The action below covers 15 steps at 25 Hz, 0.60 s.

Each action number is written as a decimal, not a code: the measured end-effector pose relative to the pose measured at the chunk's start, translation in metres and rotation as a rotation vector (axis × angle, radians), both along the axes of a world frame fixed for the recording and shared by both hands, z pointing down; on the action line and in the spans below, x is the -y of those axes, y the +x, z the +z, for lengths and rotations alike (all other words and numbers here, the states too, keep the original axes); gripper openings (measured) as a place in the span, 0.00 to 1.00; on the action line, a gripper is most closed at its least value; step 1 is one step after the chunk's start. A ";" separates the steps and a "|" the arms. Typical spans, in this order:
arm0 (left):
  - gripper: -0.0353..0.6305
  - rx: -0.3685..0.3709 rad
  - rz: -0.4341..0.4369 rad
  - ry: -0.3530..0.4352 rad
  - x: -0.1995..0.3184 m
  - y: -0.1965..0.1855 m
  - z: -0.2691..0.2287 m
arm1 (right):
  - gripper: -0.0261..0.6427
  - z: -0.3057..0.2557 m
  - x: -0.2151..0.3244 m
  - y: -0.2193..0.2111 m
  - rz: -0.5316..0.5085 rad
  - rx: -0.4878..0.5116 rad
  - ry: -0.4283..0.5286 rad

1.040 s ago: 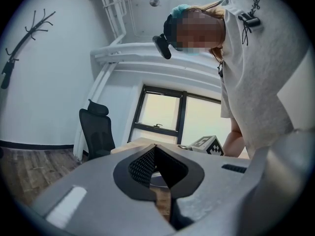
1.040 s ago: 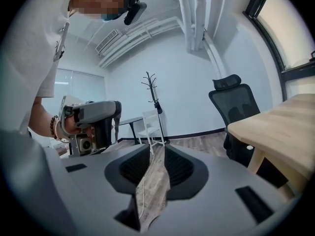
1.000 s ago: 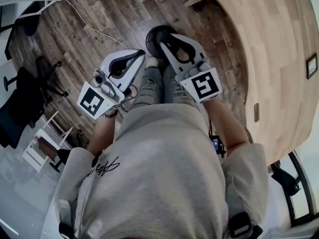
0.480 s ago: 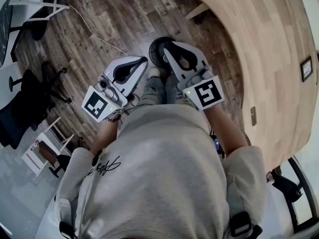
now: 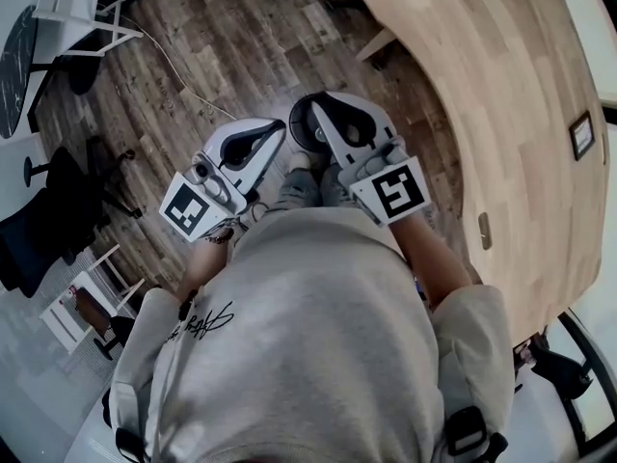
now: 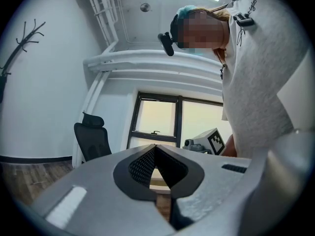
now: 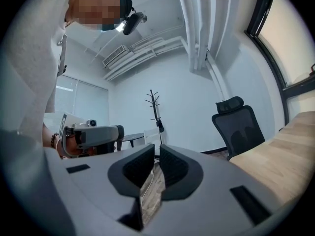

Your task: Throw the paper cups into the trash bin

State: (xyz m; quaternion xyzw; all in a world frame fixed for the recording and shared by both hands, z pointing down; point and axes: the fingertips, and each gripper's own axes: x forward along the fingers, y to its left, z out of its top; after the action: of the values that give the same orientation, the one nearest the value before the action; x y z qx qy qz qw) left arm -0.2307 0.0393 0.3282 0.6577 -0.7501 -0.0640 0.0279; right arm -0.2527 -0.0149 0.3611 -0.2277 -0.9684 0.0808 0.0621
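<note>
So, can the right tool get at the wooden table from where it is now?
Probably yes. The right tool, empty with its jaws just closing to a narrow gap, is beside the wooden table, and only bare floor shows between them in the head view.

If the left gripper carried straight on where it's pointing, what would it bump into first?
Nothing close: the left gripper looks free up to the window, though depth is unclear. The black chair stands left of that line.
</note>
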 end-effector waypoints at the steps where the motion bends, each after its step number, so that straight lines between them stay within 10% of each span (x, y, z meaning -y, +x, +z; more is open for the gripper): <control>1: 0.05 0.005 0.002 0.002 0.000 0.000 -0.003 | 0.10 -0.004 -0.001 0.000 -0.001 0.009 0.002; 15: 0.05 0.094 0.013 0.053 -0.010 -0.001 -0.046 | 0.08 -0.055 -0.012 0.007 -0.018 0.082 0.021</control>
State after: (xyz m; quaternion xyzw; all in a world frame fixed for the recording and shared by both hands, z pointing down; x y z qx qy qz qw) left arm -0.2321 0.0496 0.2825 0.6654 -0.7442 -0.0528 -0.0244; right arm -0.2458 -0.0033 0.3065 -0.2389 -0.9688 0.0606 0.0256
